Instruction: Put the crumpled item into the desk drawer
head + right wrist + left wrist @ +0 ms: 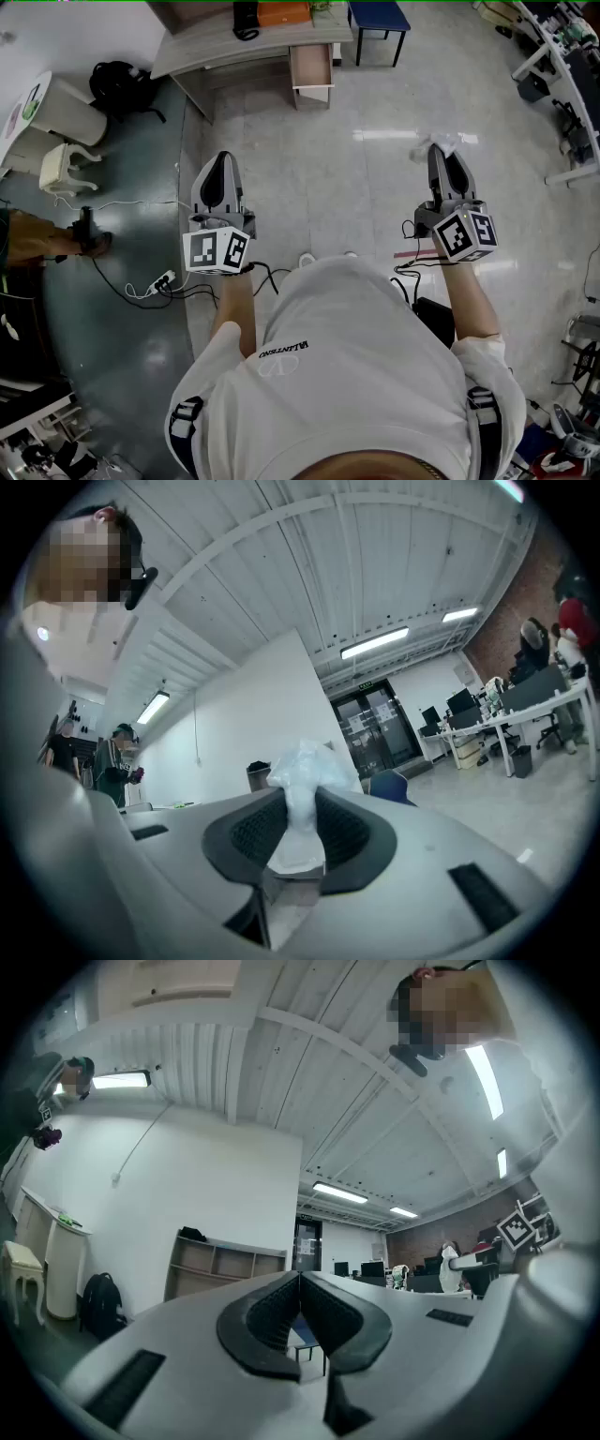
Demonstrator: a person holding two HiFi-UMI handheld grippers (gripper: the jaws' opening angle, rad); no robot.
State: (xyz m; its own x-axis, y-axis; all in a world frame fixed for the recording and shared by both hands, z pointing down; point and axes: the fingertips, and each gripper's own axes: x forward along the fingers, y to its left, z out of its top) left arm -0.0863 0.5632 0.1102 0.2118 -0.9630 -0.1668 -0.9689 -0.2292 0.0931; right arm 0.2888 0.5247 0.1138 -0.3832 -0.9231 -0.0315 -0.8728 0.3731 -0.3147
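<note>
In the head view, a wooden desk (234,47) stands at the far top with its drawer (311,71) pulled open toward me. My right gripper (441,156) is held up over the floor, shut on a white crumpled item (440,142) that sticks out past its tips. The right gripper view shows the crumpled item (305,766) squeezed between the dark pads of the right gripper (302,799). My left gripper (223,159) is held at the left, shut, with nothing in it. Its tips meet in the left gripper view (300,1279). Both grippers are well short of the desk.
An orange thing (283,13) lies on the desk and a blue stool (380,17) stands to its right. A black backpack (117,80), a white bin (70,108) and a white stool (64,169) are at the left. A power strip (161,279) with cables lies on the floor.
</note>
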